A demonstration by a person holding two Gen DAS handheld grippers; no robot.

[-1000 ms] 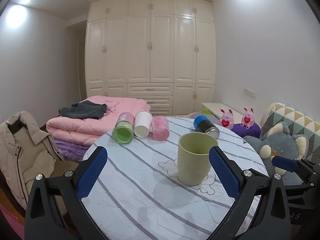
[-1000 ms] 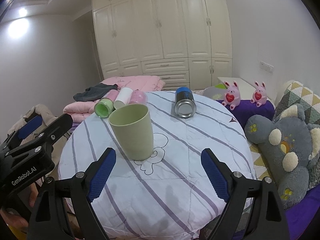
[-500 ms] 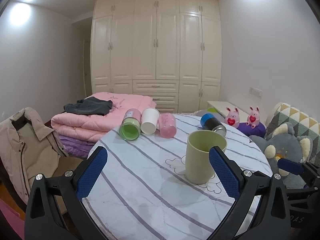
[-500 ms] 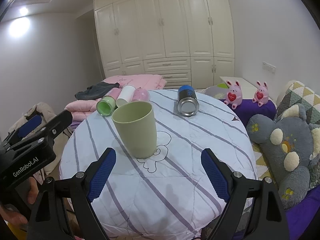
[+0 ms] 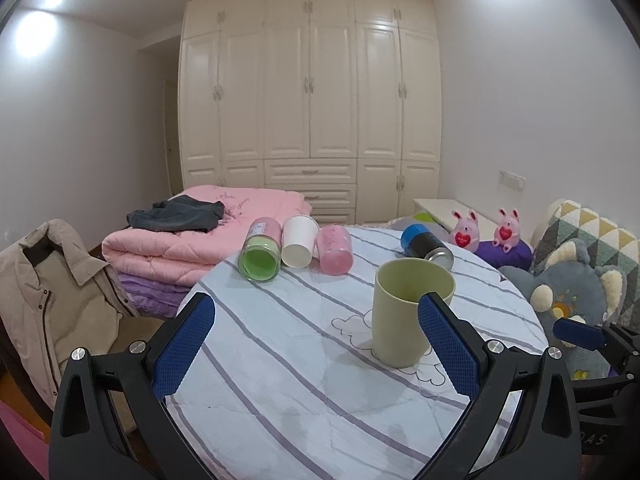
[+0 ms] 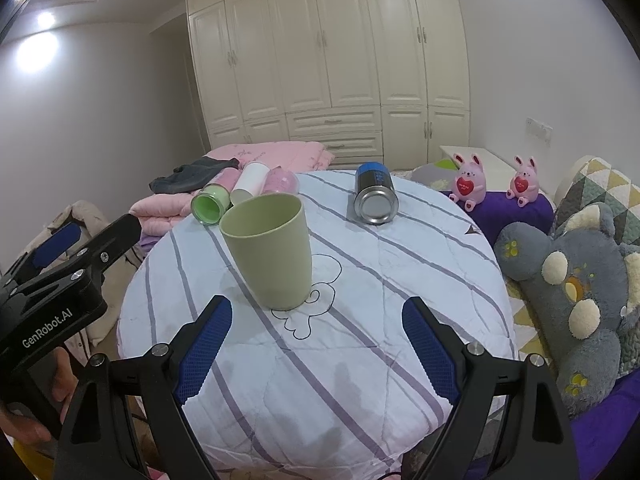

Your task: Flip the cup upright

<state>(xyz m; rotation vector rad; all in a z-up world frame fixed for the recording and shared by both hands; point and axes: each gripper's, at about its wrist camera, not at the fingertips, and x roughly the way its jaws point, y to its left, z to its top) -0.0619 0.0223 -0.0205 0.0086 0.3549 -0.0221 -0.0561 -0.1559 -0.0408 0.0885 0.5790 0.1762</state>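
Cup [image 6: 267,249] of pale green colour stands upright on the round desk [image 6: 360,340], mouth up, on a small cartoon drawing of the striped white cloth. The room is a bedroom: a tall cream wardrobe [image 5: 310,100] fills the far wall, folded pink quilts [image 5: 192,236] with a dark garment [image 5: 178,216] on top lie behind the desk, a beige jacket [image 5: 48,292] hangs at the left, and a grey plush toy [image 6: 568,292] and two pink rabbit figures [image 6: 470,180] are at the right. Compared with one second before, both cameras are a little farther back from the cup and higher, so more of the wardrobe shows; the cup itself did not move. At the far edge of the desk four containers lie on their side: a jar with green lid [image 5: 260,256], a white paper cup [image 5: 298,236], a pink cup [image 5: 334,246] and a blue-and-black can [image 6: 375,194] with its metal bottom toward us. I see nothing inside the green cup, but its bottom is not fully visible. The left tongs [image 5: 316,344] are wide open and hold nothing; the cup is near their right finger [image 5: 448,344], not touching as far as I can tell. The right tongs [image 6: 316,344] are also wide open and empty, the cup just beyond them.
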